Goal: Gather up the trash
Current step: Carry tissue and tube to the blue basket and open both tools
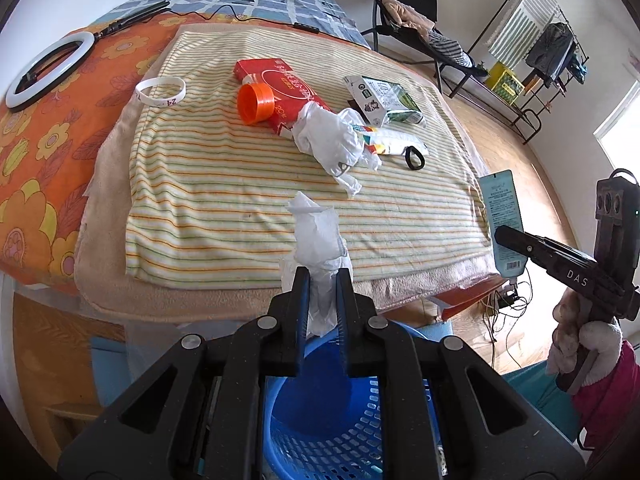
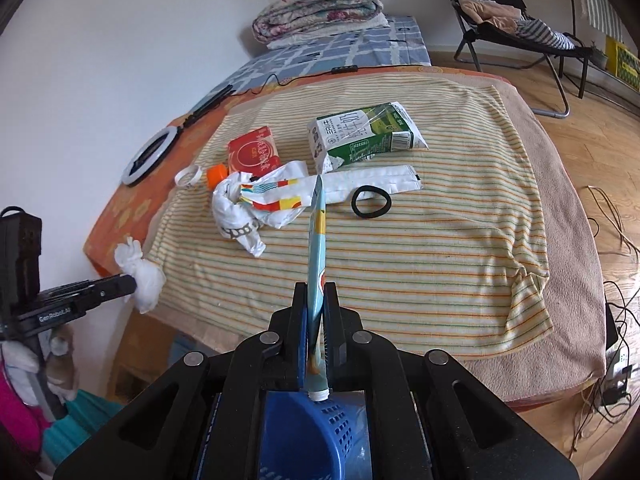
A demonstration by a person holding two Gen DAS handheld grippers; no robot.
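Note:
My left gripper (image 1: 323, 276) is shut on a crumpled white tissue (image 1: 316, 236), held over the blue plastic basket (image 1: 320, 420) at the bed's near edge. At the right, my right gripper (image 1: 505, 237) is shut on a light blue tube (image 1: 501, 204). The right wrist view shows that tube (image 2: 317, 236) edge-on between the right gripper's (image 2: 316, 292) jaws, above the basket (image 2: 304, 440). On the striped blanket (image 1: 224, 208) lie a red box (image 1: 280, 80), an orange cap (image 1: 256, 102), a crumpled white bag (image 1: 332, 140), a milk carton (image 2: 360, 136) and a black hair tie (image 2: 371, 201).
A white wristband (image 1: 160, 92) and a ring light (image 1: 48, 68) with its cable lie at the bed's left. A folded quilt (image 2: 320, 4) sits at the far end. A folding chair (image 2: 516, 28), a drying rack (image 1: 536, 52) and floor cables (image 2: 616, 312) stand to the right.

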